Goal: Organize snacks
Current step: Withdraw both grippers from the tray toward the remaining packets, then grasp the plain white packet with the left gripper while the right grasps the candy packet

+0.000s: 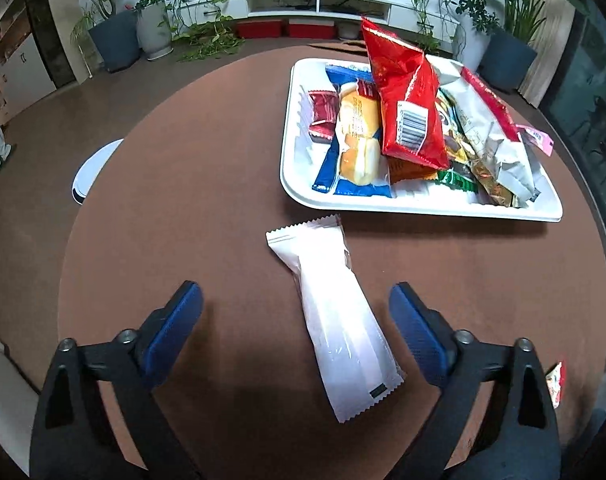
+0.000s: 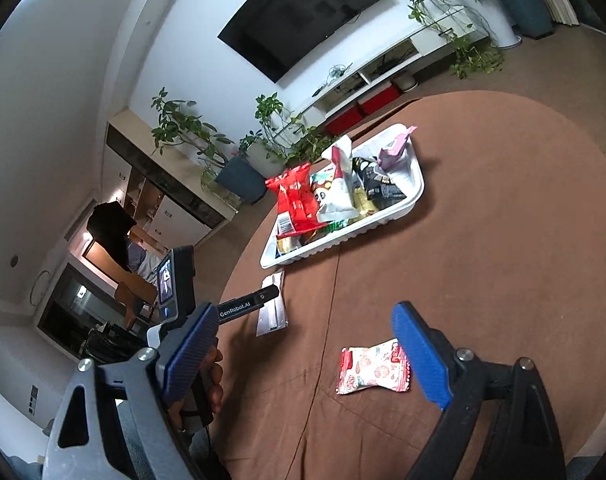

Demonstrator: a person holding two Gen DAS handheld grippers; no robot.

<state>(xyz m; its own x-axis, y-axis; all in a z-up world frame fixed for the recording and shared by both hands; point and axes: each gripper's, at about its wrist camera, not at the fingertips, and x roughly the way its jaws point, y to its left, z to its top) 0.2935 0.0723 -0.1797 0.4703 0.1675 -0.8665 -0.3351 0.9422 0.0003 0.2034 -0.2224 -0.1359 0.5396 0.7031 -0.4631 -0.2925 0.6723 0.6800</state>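
Note:
A white tray (image 1: 299, 184) on the round brown table holds several snack packets, with a red bag (image 1: 403, 92) leaning on top. A long white packet (image 1: 335, 312) lies on the table in front of the tray. My left gripper (image 1: 295, 304) is open, its blue pads on either side of that packet's near half and above it. In the right wrist view the tray (image 2: 417, 190), the white packet (image 2: 273, 312) and the left gripper's body (image 2: 175, 280) show. My right gripper (image 2: 307, 332) is open above a small red-and-white packet (image 2: 373, 366), which also shows in the left wrist view (image 1: 555, 380).
The brown table (image 1: 183, 200) ends close on the left and right. A white chair seat (image 1: 91, 168) stands past its left edge. Potted plants (image 1: 115, 36) and a TV cabinet (image 1: 319, 4) line the far wall.

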